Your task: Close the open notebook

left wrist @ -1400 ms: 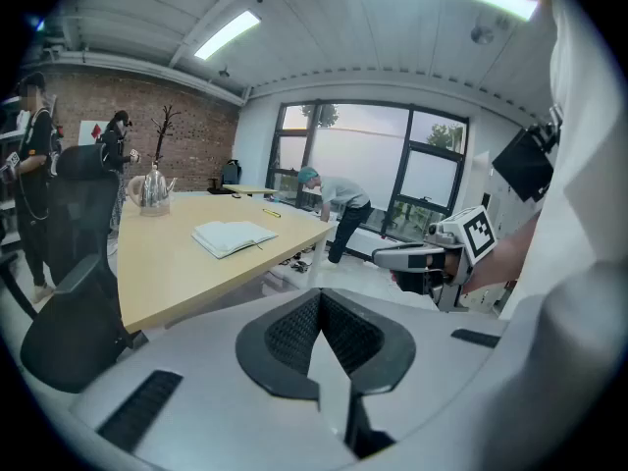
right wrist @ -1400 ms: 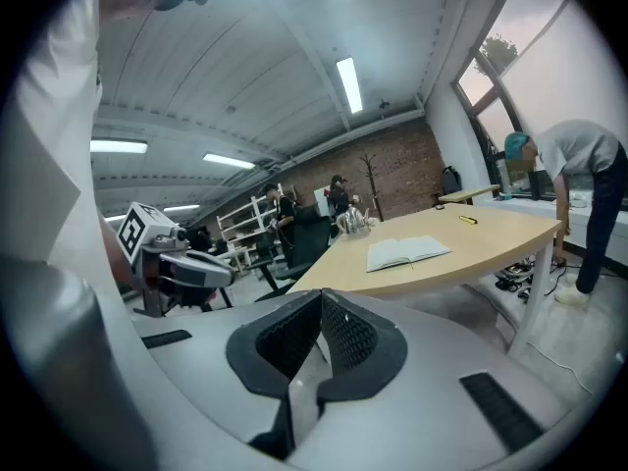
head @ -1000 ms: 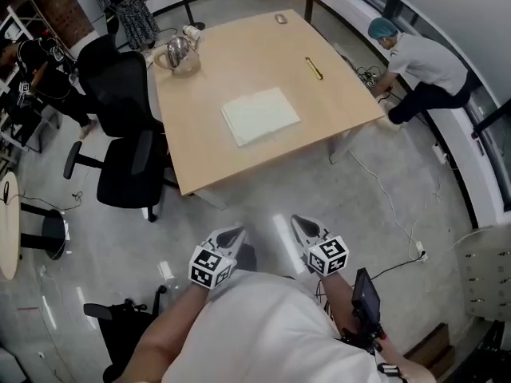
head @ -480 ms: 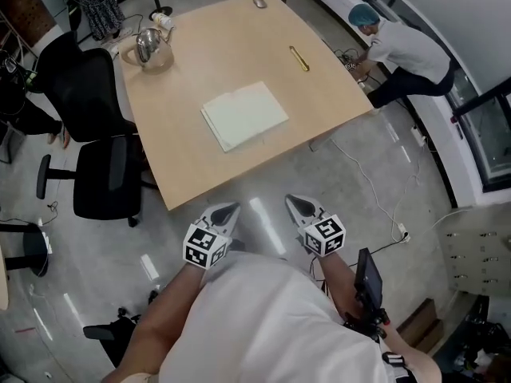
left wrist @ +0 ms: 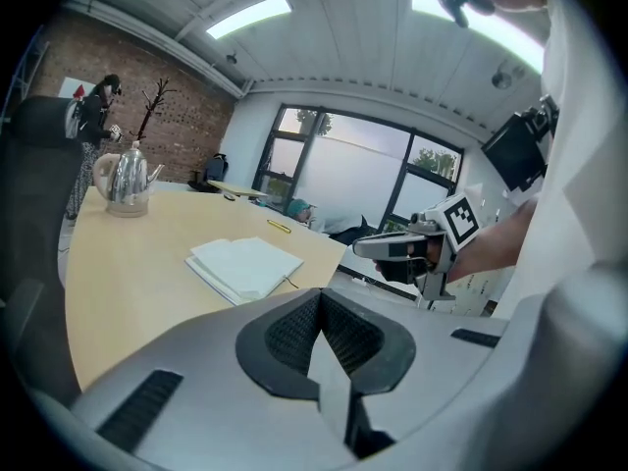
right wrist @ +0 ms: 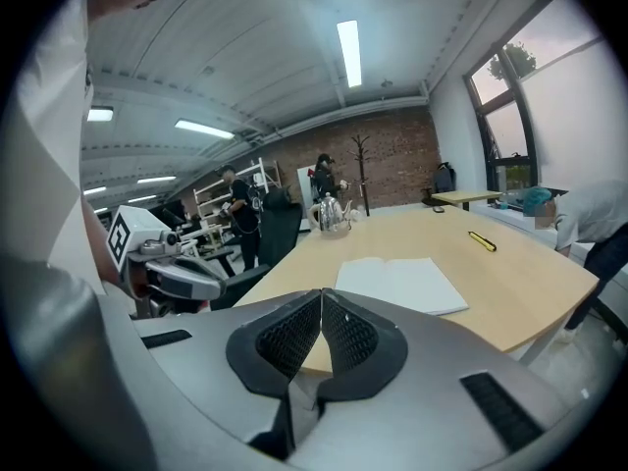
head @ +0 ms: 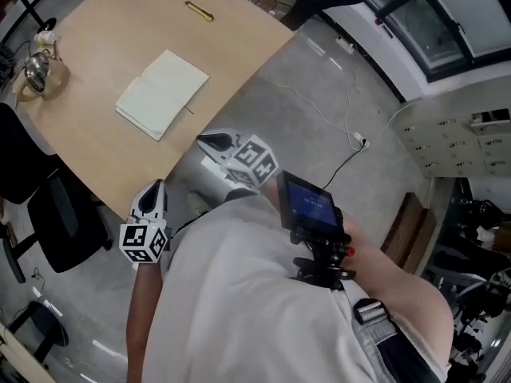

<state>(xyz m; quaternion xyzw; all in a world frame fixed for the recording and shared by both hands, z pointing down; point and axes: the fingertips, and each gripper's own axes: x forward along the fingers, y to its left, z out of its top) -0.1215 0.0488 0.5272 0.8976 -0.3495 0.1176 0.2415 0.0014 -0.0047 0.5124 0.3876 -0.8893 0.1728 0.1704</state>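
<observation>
The open notebook [head: 164, 94] lies flat with white pages up on the wooden table [head: 96, 150], near its front edge. It shows too in the left gripper view as notebook [left wrist: 245, 263] and in the right gripper view as notebook [right wrist: 397, 283]. My left gripper [head: 155, 188] hangs off the table's near edge, jaws shut and empty. My right gripper [head: 207, 141] sits just beyond the table's corner, below and right of the notebook, also shut with nothing in it. Neither gripper touches the notebook. The pads meet in both gripper views [left wrist: 319, 327] [right wrist: 321, 327].
A yellow pen [head: 200, 10] lies at the far side of the table, a metal kettle [head: 36, 70] at its left end. A black office chair [head: 48, 214] stands left of me. Cables [head: 319, 110] run over the floor. A small screen [head: 307, 204] is mounted at my chest.
The head view has swung, so the table now sits at upper left. Both grippers have come up beside the table's near edge, the right one ahead of the left.
</observation>
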